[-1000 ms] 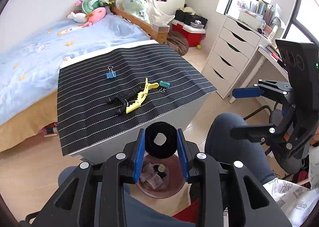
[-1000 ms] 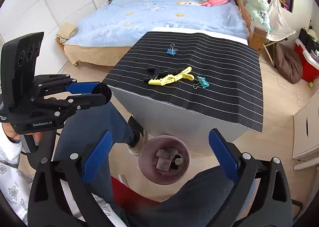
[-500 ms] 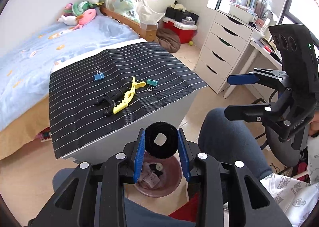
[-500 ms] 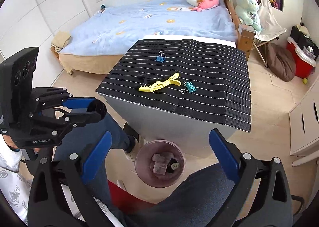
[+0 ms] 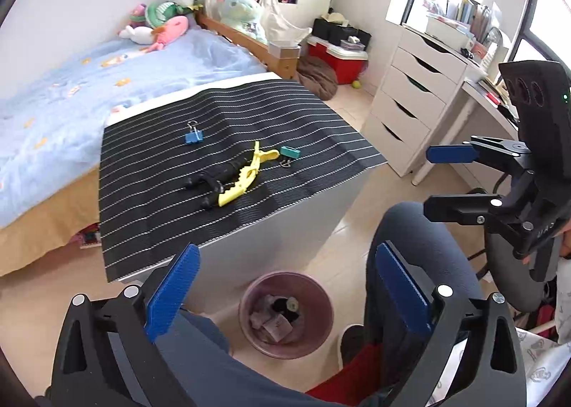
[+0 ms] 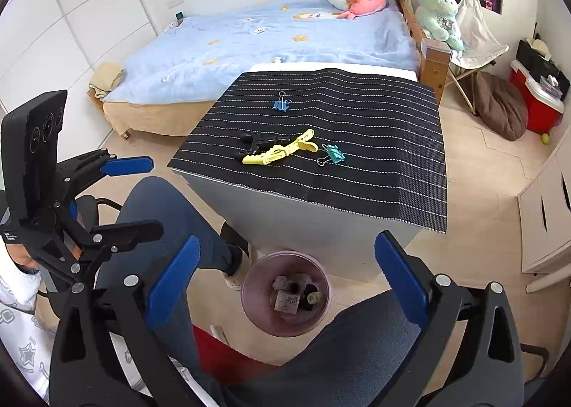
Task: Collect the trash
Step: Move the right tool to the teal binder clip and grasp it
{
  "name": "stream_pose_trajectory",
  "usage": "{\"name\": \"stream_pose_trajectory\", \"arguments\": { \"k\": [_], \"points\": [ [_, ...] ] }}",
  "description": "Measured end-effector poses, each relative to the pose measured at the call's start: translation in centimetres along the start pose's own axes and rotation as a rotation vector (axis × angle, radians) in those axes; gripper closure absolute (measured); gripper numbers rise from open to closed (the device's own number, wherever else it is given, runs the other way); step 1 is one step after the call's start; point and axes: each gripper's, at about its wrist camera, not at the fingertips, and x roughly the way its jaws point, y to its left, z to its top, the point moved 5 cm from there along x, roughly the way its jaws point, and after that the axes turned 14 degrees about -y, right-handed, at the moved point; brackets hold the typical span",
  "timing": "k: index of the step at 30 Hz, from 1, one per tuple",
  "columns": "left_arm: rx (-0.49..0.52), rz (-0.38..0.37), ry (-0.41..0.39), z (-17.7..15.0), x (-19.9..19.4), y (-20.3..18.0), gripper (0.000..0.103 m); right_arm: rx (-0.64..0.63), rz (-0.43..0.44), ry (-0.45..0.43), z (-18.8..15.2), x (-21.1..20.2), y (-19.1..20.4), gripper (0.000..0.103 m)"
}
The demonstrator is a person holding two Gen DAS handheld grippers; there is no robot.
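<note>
Left hand-held gripper: our left hand-held gripper [image 5: 285,285] has just been opening; its blue pads now stand wide apart with nothing between them, directly above the round pink plastic bin [image 5: 285,314] on the floor.
Right hand-held gripper: our right hand-held gripper [image 6: 282,278] also gapes wide and carries nothing, over the same bin [image 6: 285,294].
Bin contents: we see crumpled paper, a small carton and dark pieces inside; which is newest we cannot tell.
Remaining things: on the black striped mat of the worktop [image 5: 321,128] lie a yellow plastic hair clip [image 5: 246,176] touching a black plastic clip [image 5: 210,182], a teal binder clip [image 5: 289,152] just beside the yellow tip, and a blue binder clip [image 5: 193,136] apart, farther back.
Direction: all lie ahead of and above both grippers, beyond the worktop's near edge.
Long axis: the yellow clip runs diagonally, near-left to far-right in the left view.
Nearer hand: we judge neither clearly nearer; the teal clip sits toward the right.
</note>
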Motion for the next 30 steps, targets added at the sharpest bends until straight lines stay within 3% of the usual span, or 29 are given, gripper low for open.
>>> {"name": "stream_pose_trajectory", "arguments": {
  "k": [18, 25, 30],
  "points": [
    [-0.038, 0.044, -0.033, 0.2, 0.0, 1.7, 0.008, -0.068, -0.022, -0.017, 0.4, 0.9, 0.2, 0.005],
    [-0.042, 0.050, -0.035, 0.3, 0.1, 2.0, 0.008, -0.159, -0.027, -0.016, 2.1, 2.3, -0.2, 0.005],
    [-0.052, 0.054, -0.041, 0.5, 0.1, 2.4, 0.008, -0.179, -0.015, 0.031, 4.0, 4.1, -1.1, 0.005]
  ]
}}
